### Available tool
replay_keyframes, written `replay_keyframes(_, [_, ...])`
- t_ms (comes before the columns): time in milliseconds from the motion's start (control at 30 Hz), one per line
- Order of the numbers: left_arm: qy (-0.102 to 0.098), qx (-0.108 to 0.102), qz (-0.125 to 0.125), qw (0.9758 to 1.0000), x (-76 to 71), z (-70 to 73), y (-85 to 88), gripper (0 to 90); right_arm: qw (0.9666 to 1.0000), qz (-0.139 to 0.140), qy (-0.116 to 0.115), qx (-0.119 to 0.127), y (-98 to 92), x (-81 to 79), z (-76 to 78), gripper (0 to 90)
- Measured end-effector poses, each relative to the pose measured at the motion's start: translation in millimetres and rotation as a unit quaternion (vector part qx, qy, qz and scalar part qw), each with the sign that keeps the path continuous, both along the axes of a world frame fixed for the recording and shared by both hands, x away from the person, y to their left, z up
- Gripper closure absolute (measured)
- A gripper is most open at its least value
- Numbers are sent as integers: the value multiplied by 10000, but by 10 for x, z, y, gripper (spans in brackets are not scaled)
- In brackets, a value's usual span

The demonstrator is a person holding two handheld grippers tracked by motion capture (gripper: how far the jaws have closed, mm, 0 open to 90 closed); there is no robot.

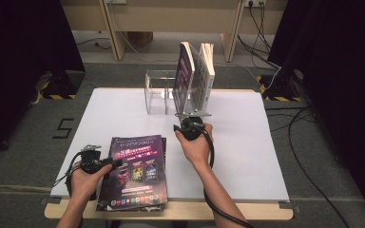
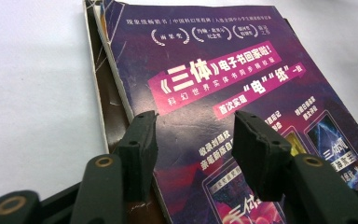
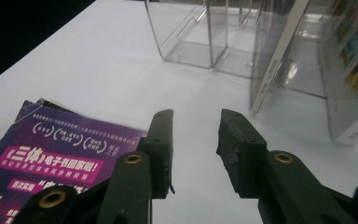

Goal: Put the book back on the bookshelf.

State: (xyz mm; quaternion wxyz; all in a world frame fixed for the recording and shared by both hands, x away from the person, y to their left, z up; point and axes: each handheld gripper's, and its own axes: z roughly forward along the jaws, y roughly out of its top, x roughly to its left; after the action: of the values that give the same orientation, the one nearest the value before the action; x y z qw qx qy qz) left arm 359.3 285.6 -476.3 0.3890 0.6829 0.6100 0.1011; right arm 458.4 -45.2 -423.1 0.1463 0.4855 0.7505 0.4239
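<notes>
A stack of purple magazines (image 1: 138, 171) lies flat at the table's front left, its top cover printed with pink banners (image 2: 223, 70). My left gripper (image 1: 116, 163) hovers over the stack's left edge. Its jaws (image 2: 193, 121) are open: one is at the cover's edge, the other above the cover, and nothing is pinched. My right gripper (image 1: 183, 124) is at mid-table, just right of the stack's far corner (image 3: 51, 158). It stands open (image 3: 193, 116) over bare white tabletop, pointing toward the clear rack (image 3: 196, 42).
The clear acrylic rack (image 1: 159, 92) stands at the table's back centre. A purple-covered book (image 1: 184, 76) and a second book (image 1: 206, 71) lean upright in its right part. The white tabletop (image 1: 247, 152) stretches to the right. Cables run on the floor to the right.
</notes>
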Motion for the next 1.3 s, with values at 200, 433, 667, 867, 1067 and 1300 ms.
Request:
replay_keyframes(200, [30, -121, 13, 9999, 9, -12, 19, 520, 9998, 103, 175, -10, 71, -17, -94, 661])
replay_keyframes(433, [-33, -9, 174, 9998, -9, 6, 40, 594, 9993, 173, 337, -60, 130, -32, -171, 658])
replay_keyframes(667, [-41, 117, 303, 9995, -28, 44, 84, 787, 9991, 206, 354, -98, 132, -32, -189, 665])
replay_keyframes(867, [31, 321, 452, 9985, -17, 17, 128, 888, 9989, 258, 386, -100, 166, -34, -194, 672])
replay_keyframes(1067, [54, 351, 424, 9985, -3, 1, 134, 893, 9982, 379, 436, -178, 231, -30, -237, 675])
replay_keyframes(1300, [111, 489, 354, 9981, 28, -10, 118, 893, 9969, 433, 622, -207, 272, -32, -315, 673])
